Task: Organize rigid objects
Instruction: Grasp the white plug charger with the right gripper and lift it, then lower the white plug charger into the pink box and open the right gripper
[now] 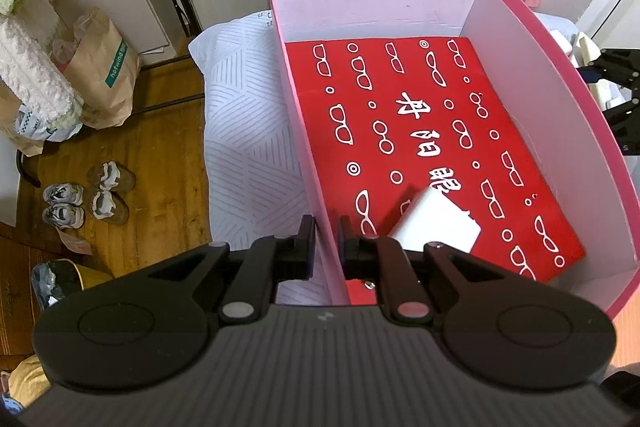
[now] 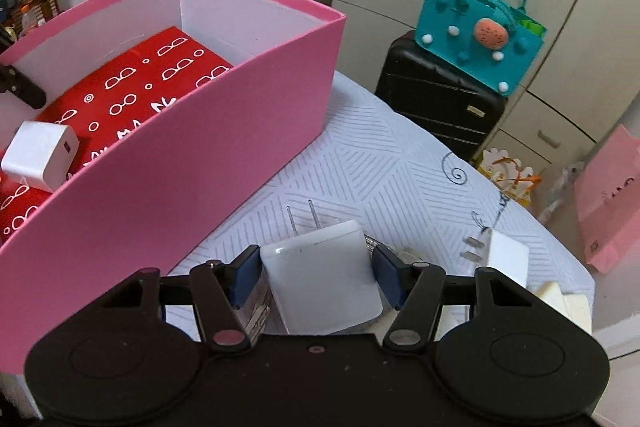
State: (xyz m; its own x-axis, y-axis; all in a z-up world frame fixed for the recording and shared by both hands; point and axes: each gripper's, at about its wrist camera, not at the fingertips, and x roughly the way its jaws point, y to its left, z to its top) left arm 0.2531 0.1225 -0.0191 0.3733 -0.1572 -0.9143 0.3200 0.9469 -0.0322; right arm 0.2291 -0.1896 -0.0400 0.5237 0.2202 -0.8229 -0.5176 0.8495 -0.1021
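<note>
- Straddling the near wall of the tall pink cardboard box [image 1: 560, 39], the left gripper [image 1: 326, 239] has one finger outside and one inside the box. The wall sits in the narrow gap between them, so it appears clenched on that wall, steadying the box.
- The right gripper [image 2: 316, 277] frames a white square plastic wall charger with two metal prongs [image 2: 320, 279]. Its blue pads [image 2: 249, 273] sit just beside the charger's sides. I cannot tell whether they press it or only bracket it, and there may be a thin gap on the right.
- That charger lies outside the box, on the white line-patterned cloth [image 2: 360, 167] covering the surface, its prongs pointing away from the camera.
- Inside the box, a second white charger cube [image 2: 40, 155] rests on a red sheet printed with white spectacles [image 1: 400, 131].
- Another white plug-in adapter [image 2: 502, 255] lies on the cloth to the right, with pale cream blocks [image 2: 568, 303] near it.
- Step in hand, as I judge it: picking up the next charger to join the one already boxed.
- The next move calls for a firm squeeze, a lift high enough to clear the box's tall rim, then a carry left and a release over the red sheet while the left gripper keeps the box from sliding.
</note>
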